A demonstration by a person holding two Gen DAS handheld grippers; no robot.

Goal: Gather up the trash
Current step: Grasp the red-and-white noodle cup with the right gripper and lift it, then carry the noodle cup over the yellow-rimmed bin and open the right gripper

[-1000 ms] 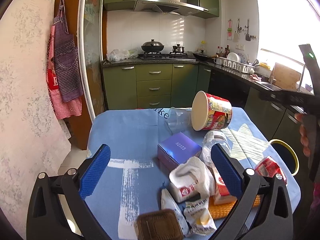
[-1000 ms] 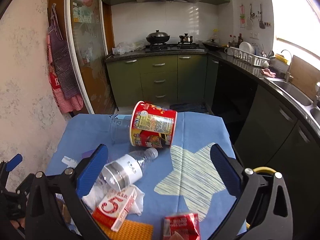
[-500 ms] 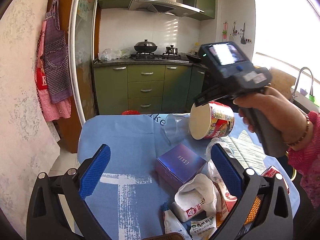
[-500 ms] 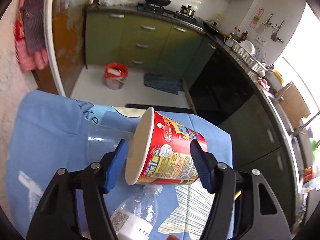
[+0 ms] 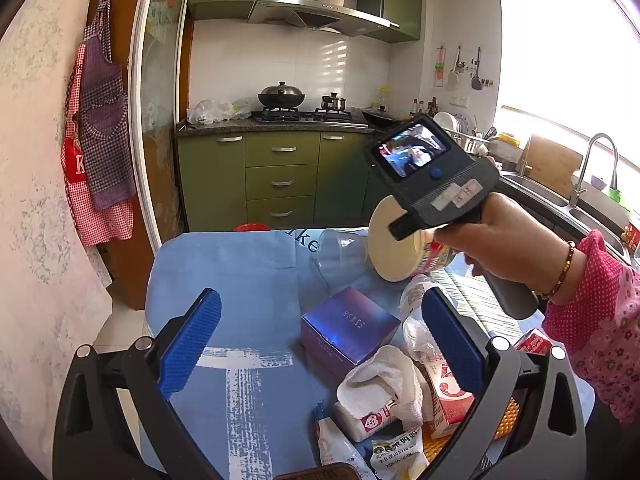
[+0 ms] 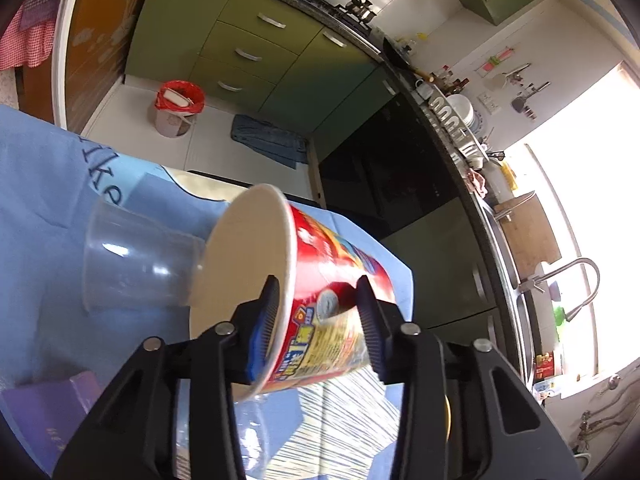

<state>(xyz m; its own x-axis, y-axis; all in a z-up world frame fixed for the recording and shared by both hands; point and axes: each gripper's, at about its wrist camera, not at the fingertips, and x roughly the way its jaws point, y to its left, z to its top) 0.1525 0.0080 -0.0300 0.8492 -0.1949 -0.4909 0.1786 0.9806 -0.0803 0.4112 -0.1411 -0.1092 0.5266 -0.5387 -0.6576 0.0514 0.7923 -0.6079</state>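
Since a second ago the right gripper point(image 6: 318, 322) has swung down over the noodle cup point(image 6: 320, 304) at the worktop's point(image 5: 240, 272) far edge. Its jaws are closing around the cup's rim. Left gripper point(image 5: 320, 344) hovers with jaws spread and empty.

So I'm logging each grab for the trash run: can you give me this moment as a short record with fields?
target: noodle cup, on its side on the blue tablecloth
right tongs: astride the cup's rim end, closing
touching cup: clear plastic cup at its mouth
left tongs: open, empty, above the litter
nearby litter: purple box, plastic bottle, milk carton
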